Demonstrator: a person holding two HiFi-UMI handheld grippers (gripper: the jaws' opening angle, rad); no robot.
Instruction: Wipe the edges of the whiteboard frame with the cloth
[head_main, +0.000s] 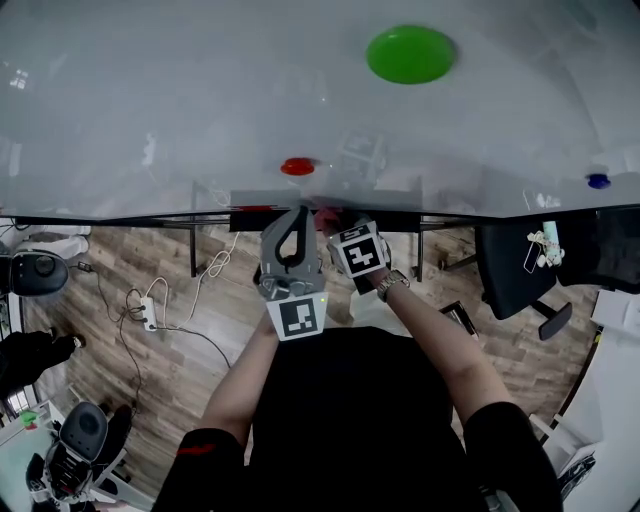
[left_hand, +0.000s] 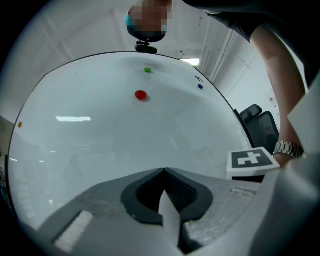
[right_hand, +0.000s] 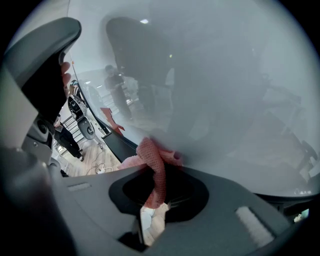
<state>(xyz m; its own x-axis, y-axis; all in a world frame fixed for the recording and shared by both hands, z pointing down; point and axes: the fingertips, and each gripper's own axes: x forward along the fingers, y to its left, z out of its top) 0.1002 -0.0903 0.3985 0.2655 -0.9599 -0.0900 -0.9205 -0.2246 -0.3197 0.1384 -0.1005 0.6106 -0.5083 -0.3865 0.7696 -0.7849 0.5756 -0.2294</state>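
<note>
Cloth (right_hand: 153, 159) — half-buried in right gripper (right_hand: 161, 174)

whiteboard (head_main: 200, 100) cut off by the head view's top and side edges, pink cloth (right_hand: 150, 152) lower end hidden inside the right gripper (right_hand: 156, 170), head view shows barely any, blue magnet (left_hand: 200, 86) too small to tell shape

Pink mesh cloth (right_hand: 153, 167), bunched, pressed against the whiteboard frame (head_main: 120, 217), at its dark lower edge

Three magnets (head_main: 410, 54), maybe four; one cloth (right_hand: 154, 165)
</note>
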